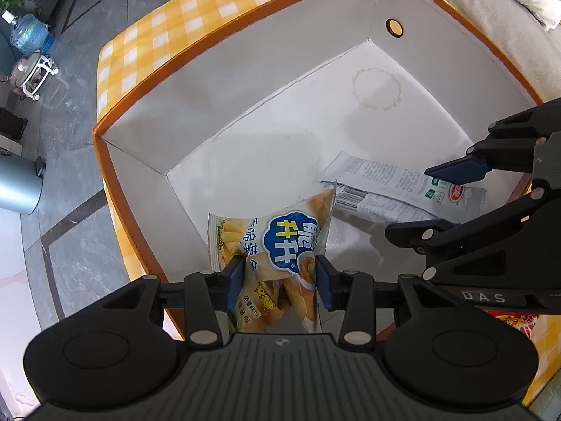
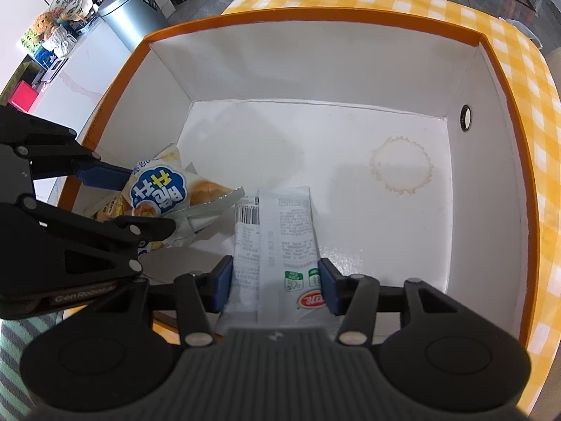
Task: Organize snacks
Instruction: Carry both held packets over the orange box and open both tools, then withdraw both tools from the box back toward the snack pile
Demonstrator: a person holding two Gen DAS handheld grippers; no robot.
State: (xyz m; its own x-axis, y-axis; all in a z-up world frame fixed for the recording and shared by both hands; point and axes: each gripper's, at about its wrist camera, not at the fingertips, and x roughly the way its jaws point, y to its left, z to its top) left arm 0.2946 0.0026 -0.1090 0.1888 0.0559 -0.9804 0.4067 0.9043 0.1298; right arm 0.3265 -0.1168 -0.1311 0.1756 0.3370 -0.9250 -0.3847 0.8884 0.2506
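Two packets hang over the white-lined box [image 2: 350, 70], one in each gripper. The left gripper [image 1: 278, 277] is clenched on a yellow chip bag [image 1: 277, 242], and the right gripper [image 2: 275, 286] pinches a grey sachet [image 2: 277, 231] by its near end. Both sit low inside the box near its front wall, their far ends close together and perhaps touching. To place them well, I would lower each until it rests flat on the floor, then loosen one grip at a time so neither packet drags the other. Most of the floor beyond is bare apart from a ring stain [image 2: 401, 165], so there is room to spread them apart. The orange rim [image 1: 140, 94] stands tall on every side; lift straight up when withdrawing.
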